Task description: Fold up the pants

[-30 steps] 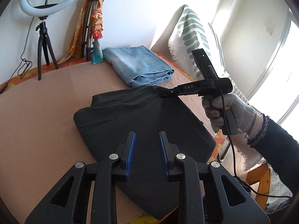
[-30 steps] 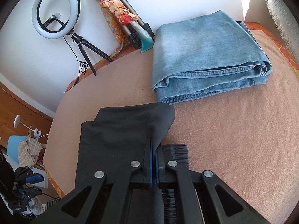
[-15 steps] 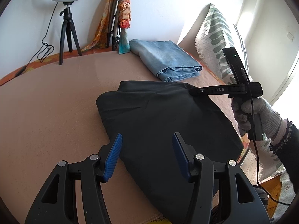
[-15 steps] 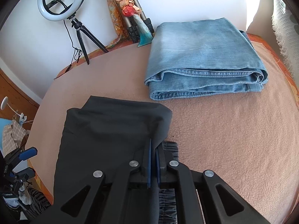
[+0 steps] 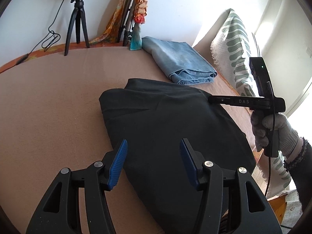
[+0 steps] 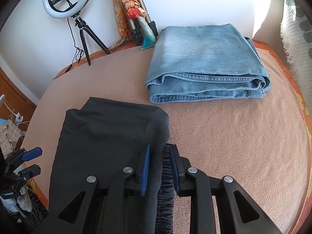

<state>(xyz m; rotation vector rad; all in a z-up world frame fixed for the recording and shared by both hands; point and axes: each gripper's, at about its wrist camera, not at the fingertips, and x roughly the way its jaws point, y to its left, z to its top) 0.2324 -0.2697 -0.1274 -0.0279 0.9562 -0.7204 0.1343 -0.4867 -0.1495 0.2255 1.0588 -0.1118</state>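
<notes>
Sunlit room, pink blanket point(image 6: 234, 136) covering the table, folded jeans point(image 6: 206, 62) sitting at the far side. Nearer, the black pants point(image 5: 165, 120) are lying folded over. Right gripper point(image 6: 159, 167) has just been opening, its jaws parting around the gathered waistband edge, letting go. Left gripper point(image 5: 154, 159) is hovering released over the near fold, holding nothing. Risk: a pad snagging the cloth could be dragging that top layer askew.

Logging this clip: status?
Left gripper open above black pants. Right gripper just opening, cloth between pads. Pants folded. Jeans clear behind.
</notes>
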